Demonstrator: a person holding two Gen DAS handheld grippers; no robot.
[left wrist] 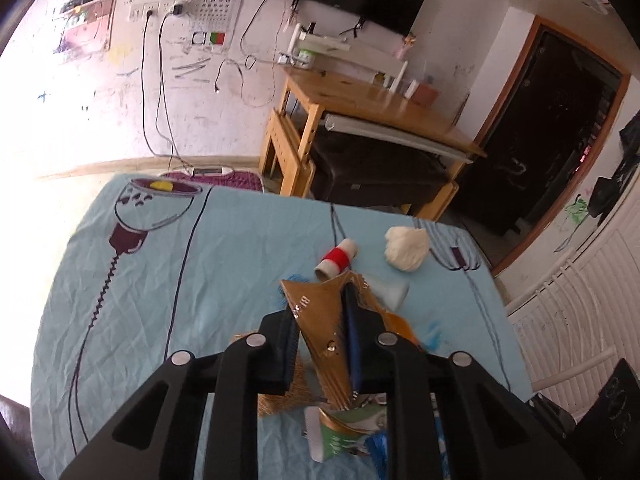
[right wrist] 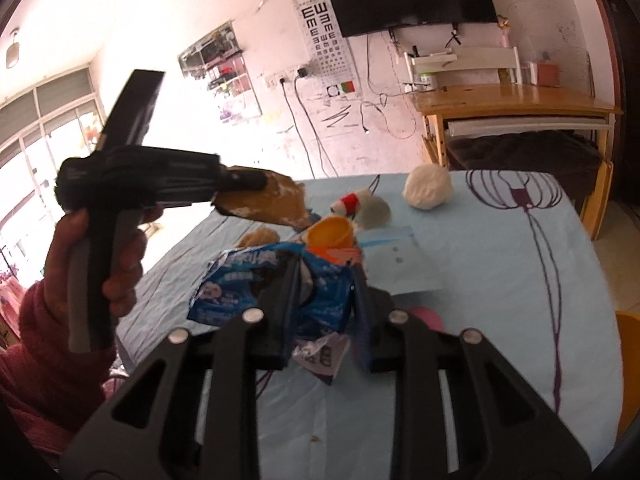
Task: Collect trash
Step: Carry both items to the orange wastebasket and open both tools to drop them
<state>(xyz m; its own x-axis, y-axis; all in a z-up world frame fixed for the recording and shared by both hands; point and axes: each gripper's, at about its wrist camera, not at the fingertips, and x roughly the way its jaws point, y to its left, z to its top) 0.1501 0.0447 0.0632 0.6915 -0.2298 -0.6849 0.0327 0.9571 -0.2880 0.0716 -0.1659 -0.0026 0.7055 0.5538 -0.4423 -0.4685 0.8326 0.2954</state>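
Note:
My left gripper [left wrist: 326,312] is shut on a gold foil wrapper [left wrist: 320,320] and holds it above the blue tablecloth [left wrist: 180,280]. In the right wrist view the left gripper [right wrist: 244,182] shows with that wrapper [right wrist: 272,204] lifted over the table. My right gripper [right wrist: 326,276] is shut on a blue snack bag [right wrist: 240,292]. A crumpled white tissue ball [left wrist: 406,246] [right wrist: 428,186] and a red-and-white tube [left wrist: 338,258] [right wrist: 350,202] lie further back. An orange cup [right wrist: 330,232] sits behind the bag. A green wrapper [left wrist: 344,434] lies under the left gripper.
A blue paper sheet [right wrist: 394,258] lies on the cloth. A wooden desk [left wrist: 372,96] [right wrist: 516,98] stands beyond the table against the wall. A white radiator [left wrist: 580,320] is to the right. A pink object [right wrist: 426,316] shows by the right fingers.

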